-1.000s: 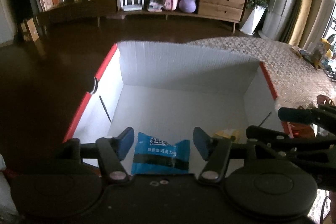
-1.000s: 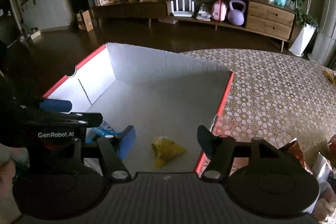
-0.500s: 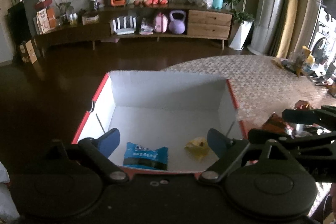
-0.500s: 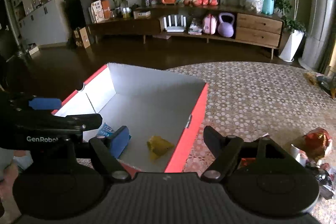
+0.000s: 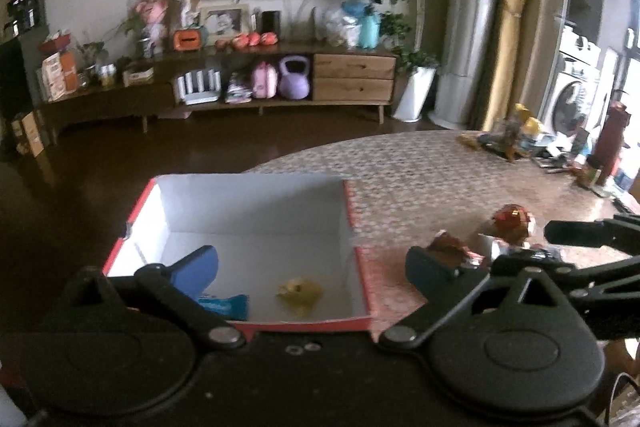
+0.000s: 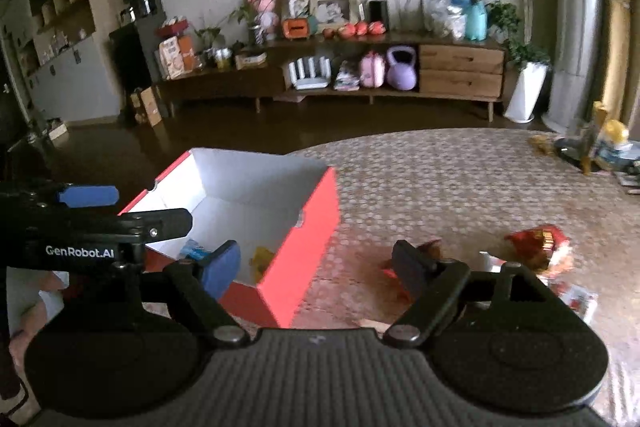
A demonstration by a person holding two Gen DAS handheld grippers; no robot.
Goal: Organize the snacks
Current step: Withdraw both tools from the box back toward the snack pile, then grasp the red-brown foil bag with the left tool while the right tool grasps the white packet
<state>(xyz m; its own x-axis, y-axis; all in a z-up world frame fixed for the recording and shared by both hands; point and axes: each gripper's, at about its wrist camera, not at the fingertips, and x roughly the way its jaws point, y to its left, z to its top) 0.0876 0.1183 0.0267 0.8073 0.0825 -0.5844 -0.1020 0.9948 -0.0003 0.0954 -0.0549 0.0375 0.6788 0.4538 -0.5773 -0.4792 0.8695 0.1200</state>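
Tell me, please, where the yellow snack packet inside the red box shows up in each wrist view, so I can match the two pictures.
Left wrist view: the yellow snack packet lies low in the centre, on the white floor of the red box, between the left gripper's open fingers.
Right wrist view: the packet sits left of centre, partly hidden behind the box's near wall.
Shared landmark: the purple kettlebell on the far shelf.
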